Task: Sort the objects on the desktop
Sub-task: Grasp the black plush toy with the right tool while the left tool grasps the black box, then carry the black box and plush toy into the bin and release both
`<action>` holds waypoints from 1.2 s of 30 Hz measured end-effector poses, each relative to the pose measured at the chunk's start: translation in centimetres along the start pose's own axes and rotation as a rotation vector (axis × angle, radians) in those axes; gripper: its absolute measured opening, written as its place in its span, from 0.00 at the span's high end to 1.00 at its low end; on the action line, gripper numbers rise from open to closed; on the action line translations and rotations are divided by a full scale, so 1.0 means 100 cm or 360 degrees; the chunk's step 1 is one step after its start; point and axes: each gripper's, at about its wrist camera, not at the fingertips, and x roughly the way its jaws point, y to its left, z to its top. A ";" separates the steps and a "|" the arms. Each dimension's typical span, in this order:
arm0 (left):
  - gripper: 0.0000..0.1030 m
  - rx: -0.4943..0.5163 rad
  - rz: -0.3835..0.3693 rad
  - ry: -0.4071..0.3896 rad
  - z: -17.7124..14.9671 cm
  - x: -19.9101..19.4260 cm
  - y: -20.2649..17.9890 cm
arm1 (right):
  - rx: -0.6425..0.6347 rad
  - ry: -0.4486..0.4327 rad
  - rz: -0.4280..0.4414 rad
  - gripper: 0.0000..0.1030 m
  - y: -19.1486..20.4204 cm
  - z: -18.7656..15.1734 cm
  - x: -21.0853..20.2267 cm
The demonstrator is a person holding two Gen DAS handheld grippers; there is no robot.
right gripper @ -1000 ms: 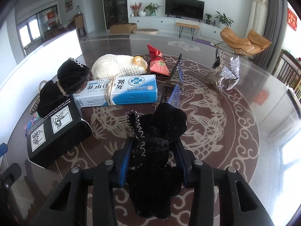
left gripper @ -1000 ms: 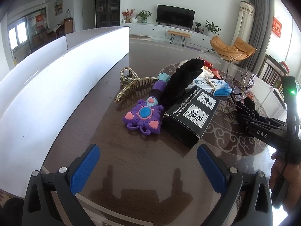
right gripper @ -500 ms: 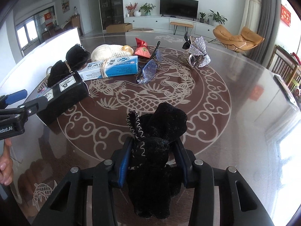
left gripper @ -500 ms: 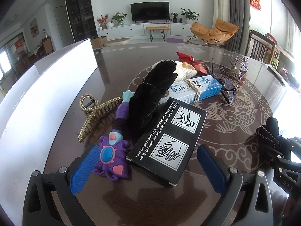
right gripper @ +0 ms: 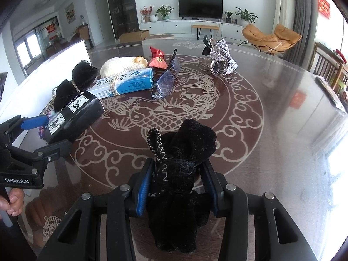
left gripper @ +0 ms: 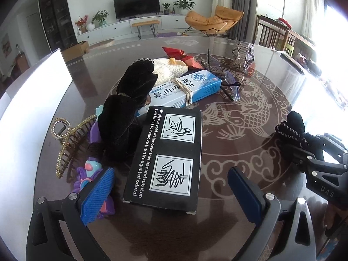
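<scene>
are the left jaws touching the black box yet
Apart: the left wrist view shows the left gripper open, clear table on both sides of the black box.

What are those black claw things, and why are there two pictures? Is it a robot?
No robot: a person holds a claw tool in each hand, and each claw carries a camera looking along its fingers, so you get two pictures. The left claw is open around a black box without touching it. The right claw squeezes a black velvet bow. On the table also lie a blue and white box, glasses, a silver bow and a purple toy.
</scene>
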 end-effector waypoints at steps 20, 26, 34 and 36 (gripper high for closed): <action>0.44 -0.0431 -0.0058 -0.0086 -0.056 -0.080 0.053 | 0.0000 -0.0004 0.0038 0.62 0.001 -0.001 0.000; 0.44 -0.0530 0.0094 -0.0371 -0.073 -0.165 0.098 | 0.0005 -0.0033 0.0240 0.62 0.040 0.000 -0.028; 0.44 -0.0812 0.0355 -0.0425 -0.086 -0.209 0.226 | -0.0382 -0.0229 0.0679 0.62 0.203 0.077 -0.082; 0.44 -0.0860 0.0440 -0.0358 -0.090 -0.204 0.259 | -0.0478 -0.0261 0.0811 0.62 0.253 0.095 -0.088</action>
